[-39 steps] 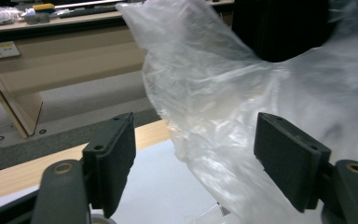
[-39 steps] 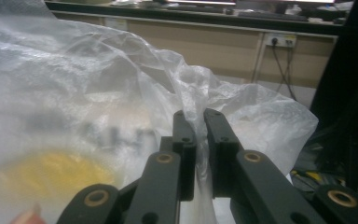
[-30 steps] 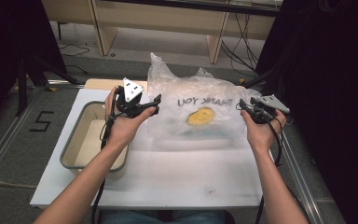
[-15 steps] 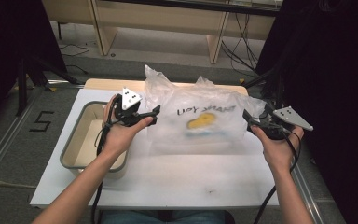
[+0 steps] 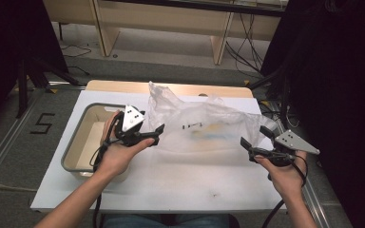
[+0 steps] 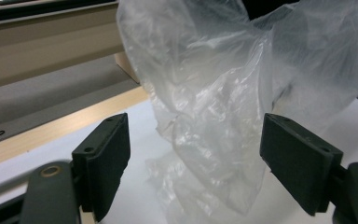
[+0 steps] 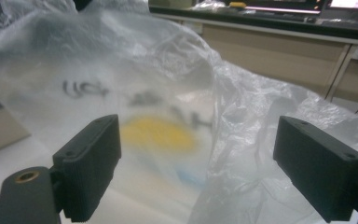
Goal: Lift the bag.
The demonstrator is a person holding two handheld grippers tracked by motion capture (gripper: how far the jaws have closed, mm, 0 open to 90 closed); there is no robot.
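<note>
A clear plastic bag [image 5: 204, 128] lies crumpled on the white worktop [image 5: 171, 185], a little beyond its middle, with dark lettering and a yellow patch showing through the film. The left tongs [image 5: 159, 132] sit at the bag's left edge, jaws wide; in the left gripper view a fold of the bag [image 6: 214, 140] stands between them, but neither pad presses on it. The right tongs [image 5: 256, 140] hover just off the bag's right edge. Their jaws have just been opening and now stand wide, with the bag [image 7: 168, 116] ahead of them and nothing gripped. A beige tray [image 5: 76, 147] rests on the worktop left of the bag, under the left hand [image 5: 119, 154].
</note>
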